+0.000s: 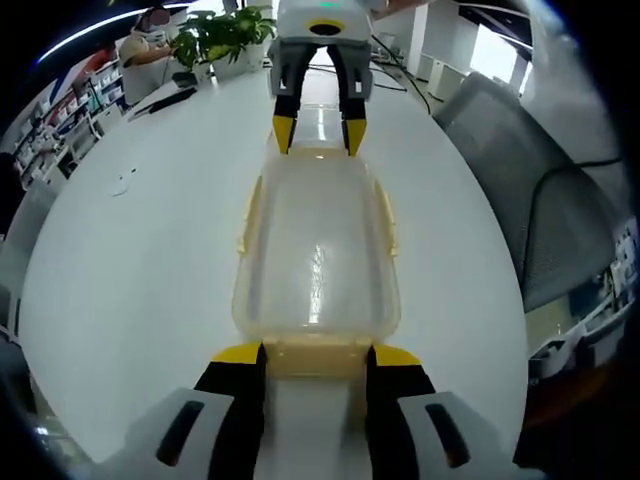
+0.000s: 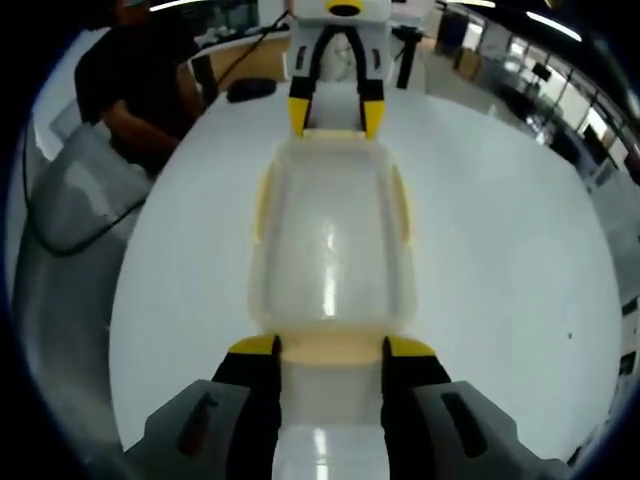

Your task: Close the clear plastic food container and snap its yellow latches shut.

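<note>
A clear plastic container [image 1: 318, 250] [image 2: 330, 240] with its lid on lies lengthwise on the white table [image 1: 140, 260], between my two grippers. Yellow latches show along its long sides [image 1: 245, 215] [image 2: 402, 210]. My left gripper [image 1: 317, 354] is open at the near end in the left gripper view, and a yellow end latch [image 1: 315, 356] fills the gap between its fingertips. My right gripper [image 2: 332, 347] is open in the same way at the opposite end, around the other end latch [image 2: 330, 345]. Each gripper also shows at the far end of the other view: right gripper [image 1: 319, 133], left gripper [image 2: 334, 116].
Potted plants [image 1: 225, 35] and a seated person [image 1: 150, 45] are at the far edge of the table. A grey chair [image 1: 530, 170] [image 2: 70, 200] stands beside the table. A person in dark clothes [image 2: 140, 90] and a small black object [image 2: 250, 90] are near the table's rim.
</note>
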`<action>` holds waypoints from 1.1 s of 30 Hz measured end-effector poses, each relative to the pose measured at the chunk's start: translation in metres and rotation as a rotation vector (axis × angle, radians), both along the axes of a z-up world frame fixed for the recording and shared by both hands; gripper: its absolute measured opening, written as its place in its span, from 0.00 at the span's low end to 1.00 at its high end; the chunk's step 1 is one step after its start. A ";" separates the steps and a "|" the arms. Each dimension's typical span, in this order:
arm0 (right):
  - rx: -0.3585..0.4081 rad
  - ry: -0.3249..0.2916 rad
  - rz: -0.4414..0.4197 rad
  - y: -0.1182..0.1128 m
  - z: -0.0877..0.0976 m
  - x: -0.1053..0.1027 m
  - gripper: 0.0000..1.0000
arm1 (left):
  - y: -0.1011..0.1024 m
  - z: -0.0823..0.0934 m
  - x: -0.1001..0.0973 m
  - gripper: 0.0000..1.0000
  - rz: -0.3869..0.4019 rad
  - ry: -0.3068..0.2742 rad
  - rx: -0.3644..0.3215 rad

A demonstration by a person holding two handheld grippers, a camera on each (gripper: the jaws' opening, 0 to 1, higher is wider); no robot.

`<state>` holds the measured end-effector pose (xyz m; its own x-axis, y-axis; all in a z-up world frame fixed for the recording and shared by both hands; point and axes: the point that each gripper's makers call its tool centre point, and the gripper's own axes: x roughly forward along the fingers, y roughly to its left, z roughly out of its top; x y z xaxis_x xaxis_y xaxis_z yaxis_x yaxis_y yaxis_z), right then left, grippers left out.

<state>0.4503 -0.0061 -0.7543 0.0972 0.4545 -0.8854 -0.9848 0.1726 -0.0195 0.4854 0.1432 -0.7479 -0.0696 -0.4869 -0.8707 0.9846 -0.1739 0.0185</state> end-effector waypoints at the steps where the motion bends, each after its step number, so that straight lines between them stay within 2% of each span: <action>1: -0.001 -0.001 0.001 0.000 0.002 0.000 0.35 | 0.000 0.002 -0.001 0.33 0.000 -0.001 0.000; 11: 0.004 -0.028 0.017 -0.001 0.030 -0.003 0.35 | 0.000 0.029 -0.006 0.33 0.003 -0.021 0.007; 17: 0.023 -0.035 0.017 0.000 0.057 -0.004 0.35 | 0.001 0.057 -0.007 0.33 0.001 -0.035 0.011; 21: 0.023 -0.044 0.021 -0.002 0.073 -0.003 0.35 | 0.000 0.069 -0.006 0.33 0.001 -0.041 0.014; 28: 0.014 -0.052 0.025 -0.013 0.091 -0.004 0.35 | -0.011 0.093 -0.006 0.33 0.000 -0.052 0.001; 33: 0.007 -0.052 0.022 -0.027 0.098 -0.007 0.35 | -0.026 0.101 -0.008 0.33 -0.006 -0.054 -0.005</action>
<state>0.4438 -0.0327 -0.6563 0.1326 0.4630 -0.8764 -0.9860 0.1514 -0.0692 0.4769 0.1176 -0.6474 -0.0257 -0.4908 -0.8709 0.9811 -0.1797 0.0723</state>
